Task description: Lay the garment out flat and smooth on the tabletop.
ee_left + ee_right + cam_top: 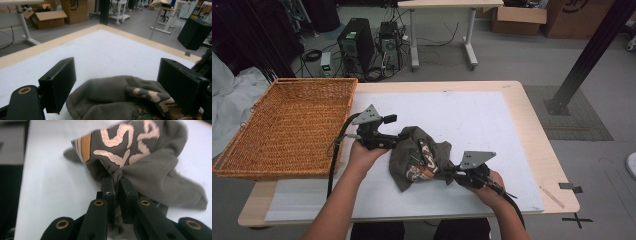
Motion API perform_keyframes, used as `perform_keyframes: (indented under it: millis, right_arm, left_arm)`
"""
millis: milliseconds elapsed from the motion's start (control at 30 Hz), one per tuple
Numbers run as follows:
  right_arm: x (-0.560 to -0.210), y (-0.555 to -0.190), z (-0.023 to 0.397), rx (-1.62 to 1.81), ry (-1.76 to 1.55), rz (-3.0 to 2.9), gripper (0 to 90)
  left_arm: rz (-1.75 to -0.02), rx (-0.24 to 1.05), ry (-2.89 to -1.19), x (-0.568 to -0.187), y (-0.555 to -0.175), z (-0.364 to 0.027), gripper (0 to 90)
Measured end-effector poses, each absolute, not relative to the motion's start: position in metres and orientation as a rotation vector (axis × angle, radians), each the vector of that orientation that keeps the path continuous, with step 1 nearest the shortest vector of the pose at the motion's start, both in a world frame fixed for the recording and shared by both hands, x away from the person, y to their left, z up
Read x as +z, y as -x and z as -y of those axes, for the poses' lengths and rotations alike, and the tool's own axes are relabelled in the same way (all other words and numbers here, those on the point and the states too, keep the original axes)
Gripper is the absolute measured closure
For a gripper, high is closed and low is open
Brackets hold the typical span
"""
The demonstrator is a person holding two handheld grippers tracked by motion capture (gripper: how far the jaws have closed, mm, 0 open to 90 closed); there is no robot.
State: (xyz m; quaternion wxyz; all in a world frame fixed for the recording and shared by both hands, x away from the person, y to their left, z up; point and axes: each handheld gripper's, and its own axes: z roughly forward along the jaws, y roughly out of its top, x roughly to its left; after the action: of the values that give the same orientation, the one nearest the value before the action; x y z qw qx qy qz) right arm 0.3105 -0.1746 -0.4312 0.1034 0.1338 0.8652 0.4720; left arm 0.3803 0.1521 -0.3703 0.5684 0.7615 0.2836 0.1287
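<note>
Right gripper pinching an olive-grey garment; left gripper wide open at its far edge.

Garment lies crumpled on the white mat, near the table's front middle, printed side partly up. In the right gripper view the jaws stand nearly together with a fold of cloth clamped between them. In the left gripper view both jaws stand far apart, cloth low between them, pads not pressing it. Wicker basket sits at the table's left end, apart from the garment.
</note>
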Motion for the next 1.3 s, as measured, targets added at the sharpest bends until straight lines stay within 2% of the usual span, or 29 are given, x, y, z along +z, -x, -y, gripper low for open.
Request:
perform_keyframes:
  millis: [67,133,333,467,567,600,633,667,700,733,800,833,967,1100,1133,1167,1200,1233,1300]
  right_arm:
    - [-0.432,-0.309,0.176,1.4,-0.416,-2.525,77.3]
    - [-0.427,-0.309,0.179,1.42,-0.435,-2.491,66.6]
    - [-0.406,-0.321,0.216,1.546,-0.614,-2.264,58.2]
    - [-0.411,-0.352,0.217,1.412,-0.772,-2.236,50.9]
    - [-0.422,-0.376,0.194,1.307,-0.804,-2.315,44.5]
    - [-0.426,-0.38,0.188,1.303,-0.812,-2.344,44.3]
    - [-0.431,-0.386,0.18,1.284,-0.818,-2.398,44.3]
    - [-0.439,-0.391,0.17,1.222,-0.816,-2.468,46.5]
    - [-0.443,-0.393,0.165,1.192,-0.811,-2.514,53.3]
    - [-0.447,-0.394,0.158,1.206,-0.756,-2.559,72.2]
    - [-0.445,-0.392,0.154,1.188,-0.695,-2.563,83.3]
    - [-0.441,-0.394,0.156,1.187,-0.702,-2.568,85.5]
    - [-0.418,-0.403,0.186,1.266,-0.811,-2.44,87.3]
    - [-0.364,-0.416,0.209,1.398,-0.779,-2.246,88.1]
    - [-0.349,-0.419,0.205,1.353,-0.743,-2.221,88.1]
    - [-0.335,-0.423,0.198,1.287,-0.727,-2.175,87.9]
    - [-0.326,-0.425,0.194,1.23,-0.739,-2.123,86.1]
    - [-0.321,-0.427,0.19,1.187,-0.762,-2.064,80.8]
    - [-0.318,-0.429,0.184,1.151,-0.775,-2.016,65.2]
  left_arm:
    - [-0.687,0.292,-1.807,-0.377,-0.386,-0.147,16.0]
    - [-0.705,0.272,-1.825,-0.384,-0.393,-0.141,16.2]
    - [-0.724,0.242,-1.846,-0.393,-0.408,-0.13,16.5]
    - [-0.738,0.217,-1.869,-0.401,-0.42,-0.121,18.1]
    - [-0.719,0.208,-1.935,-0.411,-0.424,-0.111,23.6]
    - [-0.707,0.205,-1.964,-0.415,-0.424,-0.107,27.8]
    - [-0.689,0.204,-2.003,-0.419,-0.424,-0.103,36.4]
    - [-0.674,0.209,-2.028,-0.421,-0.423,-0.101,47.9]
    - [-0.63,0.232,-2.086,-0.423,-0.42,-0.097,57.8]
    - [-0.611,0.245,-2.108,-0.422,-0.42,-0.096,71.5]
    - [-0.561,0.245,-2.111,-0.416,-0.418,-0.1,81.4]
    - [-0.551,0.248,-2.101,-0.412,-0.418,-0.103,84.9]
    - [-0.531,0.24,-2.013,-0.389,-0.416,-0.126,85.8]
    - [-0.46,0.252,-1.936,-0.368,-0.413,-0.134,85.2]
    - [-0.475,0.319,-1.931,-0.363,-0.412,-0.133,78.0]
    - [-0.527,0.378,-1.924,-0.36,-0.413,-0.132,58.5]
    - [-0.585,0.41,-1.903,-0.359,-0.414,-0.133,45.2]
    - [-0.623,0.406,-1.881,-0.359,-0.416,-0.136,38.5]
    - [-0.66,0.383,-1.869,-0.36,-0.418,-0.14,37.5]
